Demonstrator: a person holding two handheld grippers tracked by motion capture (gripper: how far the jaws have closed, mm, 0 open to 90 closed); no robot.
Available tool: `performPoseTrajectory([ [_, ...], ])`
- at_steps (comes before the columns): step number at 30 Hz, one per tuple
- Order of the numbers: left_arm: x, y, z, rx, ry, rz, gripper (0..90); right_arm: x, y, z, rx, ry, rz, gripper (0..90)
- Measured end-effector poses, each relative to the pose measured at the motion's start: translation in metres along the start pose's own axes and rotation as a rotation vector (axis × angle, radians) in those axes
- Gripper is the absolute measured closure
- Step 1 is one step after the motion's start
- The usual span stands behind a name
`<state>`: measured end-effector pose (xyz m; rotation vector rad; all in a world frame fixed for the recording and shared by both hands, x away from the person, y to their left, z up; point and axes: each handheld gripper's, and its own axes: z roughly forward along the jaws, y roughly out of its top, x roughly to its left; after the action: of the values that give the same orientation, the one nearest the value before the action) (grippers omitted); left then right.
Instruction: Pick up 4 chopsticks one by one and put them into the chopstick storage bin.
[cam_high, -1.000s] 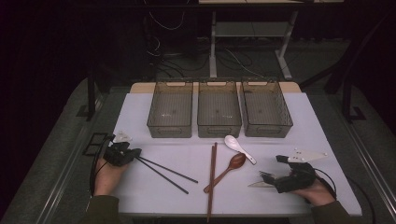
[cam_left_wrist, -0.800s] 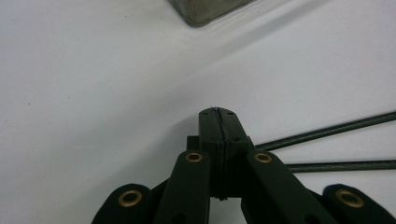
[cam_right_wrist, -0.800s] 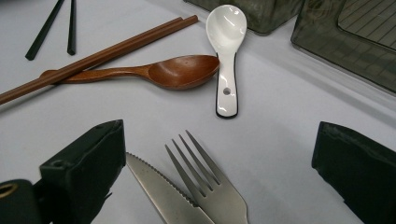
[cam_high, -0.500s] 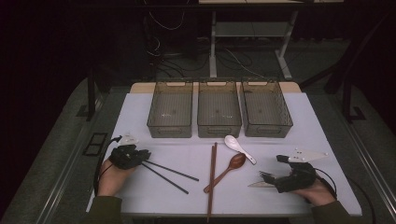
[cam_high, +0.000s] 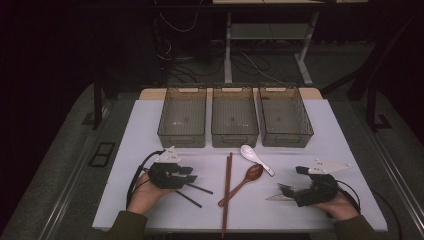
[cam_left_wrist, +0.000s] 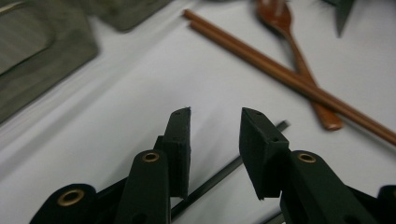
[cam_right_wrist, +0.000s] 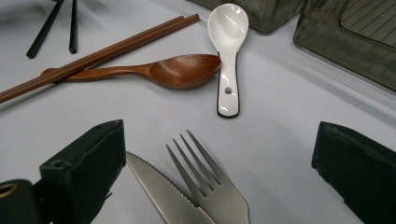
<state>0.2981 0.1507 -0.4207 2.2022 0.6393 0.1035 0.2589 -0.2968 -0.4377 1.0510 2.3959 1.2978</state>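
My left gripper (cam_high: 192, 175) (cam_left_wrist: 215, 116) hovers low over the left ends of two black chopsticks (cam_high: 200, 189). Its jaws have just been opening and stand partly apart; one black chopstick (cam_left_wrist: 219, 175) lies on the table beneath the gap, untouched by the pads. Brown chopsticks (cam_high: 227, 190) (cam_left_wrist: 280, 74) lie across a wooden spoon (cam_high: 249, 176) (cam_right_wrist: 182, 70) at the table's middle. A white spoon (cam_high: 255, 156) (cam_right_wrist: 228, 46) rests beside it. My right gripper (cam_high: 287, 189) (cam_right_wrist: 222, 135) stands wide open, with a steel knife (cam_right_wrist: 159, 186) and fork (cam_right_wrist: 205, 182) lying between its jaws.
Three empty dark see-through bins (cam_high: 181, 140) (cam_high: 234, 141) (cam_high: 286, 140) stand side by side at the back of the white table (cam_high: 325, 135). Dark floor, cables and a desk frame lie beyond the table's far edge.
My left hand has slid right, toward the table's middle, and now covers the left ends of the black chopsticks. The right hand has kept still.
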Motion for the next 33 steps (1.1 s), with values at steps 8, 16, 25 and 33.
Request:
performPoseTrajectory([
  [8,-0.013,0.006,0.020,0.030,-0.085,0.052,63.4,0.000,0.000,0.000,0.001,-0.001,0.001,2.9],
  [16,-0.024,0.008,0.041,0.079,-0.128,0.097,66.9,0.000,0.000,0.001,0.001,0.002,-0.001,2.9],
  [25,-0.029,0.008,0.049,0.114,-0.126,0.152,71.4,0.000,0.000,0.001,0.000,0.001,-0.001,2.9],
  [33,-0.030,0.007,0.050,0.116,-0.115,0.185,74.8,0.000,0.000,0.001,0.000,0.000,0.000,2.9],
])
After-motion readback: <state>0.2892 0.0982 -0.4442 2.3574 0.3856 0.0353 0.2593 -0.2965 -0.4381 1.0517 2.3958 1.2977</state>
